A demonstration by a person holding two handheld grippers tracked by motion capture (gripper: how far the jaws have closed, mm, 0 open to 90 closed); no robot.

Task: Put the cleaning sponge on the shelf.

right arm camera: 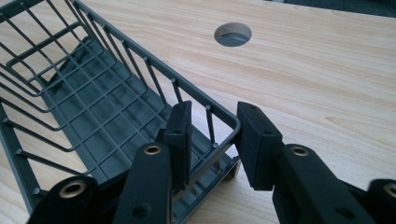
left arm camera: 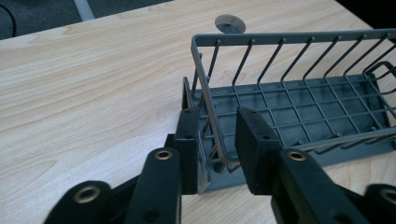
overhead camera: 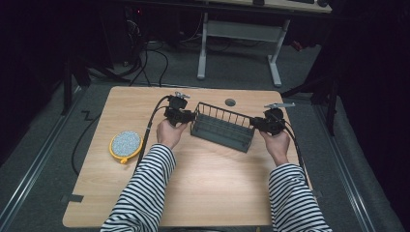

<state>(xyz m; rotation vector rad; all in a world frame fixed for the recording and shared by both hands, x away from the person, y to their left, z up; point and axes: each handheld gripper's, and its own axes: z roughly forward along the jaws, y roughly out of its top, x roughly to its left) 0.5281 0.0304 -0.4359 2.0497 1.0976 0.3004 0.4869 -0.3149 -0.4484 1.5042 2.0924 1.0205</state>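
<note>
A dark grey wire basket (overhead camera: 222, 126) stands on the wooden table (overhead camera: 208, 183), lying slantwise across its far half. My left gripper (overhead camera: 186, 117) is at the basket's left end. In the left gripper view the jaws (left arm camera: 219, 144) straddle the end wall's rim (left arm camera: 210, 100), one jaw outside and one inside, with a gap on both sides. My right gripper (overhead camera: 256, 124) is at the basket's right end. Its jaws (right arm camera: 217, 140) stand apart around the corner of the rim (right arm camera: 229, 119). The basket (right arm camera: 93, 102) holds nothing.
A round speckled pad with a yellow rim (overhead camera: 125, 145) lies near the table's left edge. A cable hole (overhead camera: 230, 102) sits in the tabletop just behind the basket. Cables trail off the left side. A white desk frame (overhead camera: 275, 63) stands beyond the far edge.
</note>
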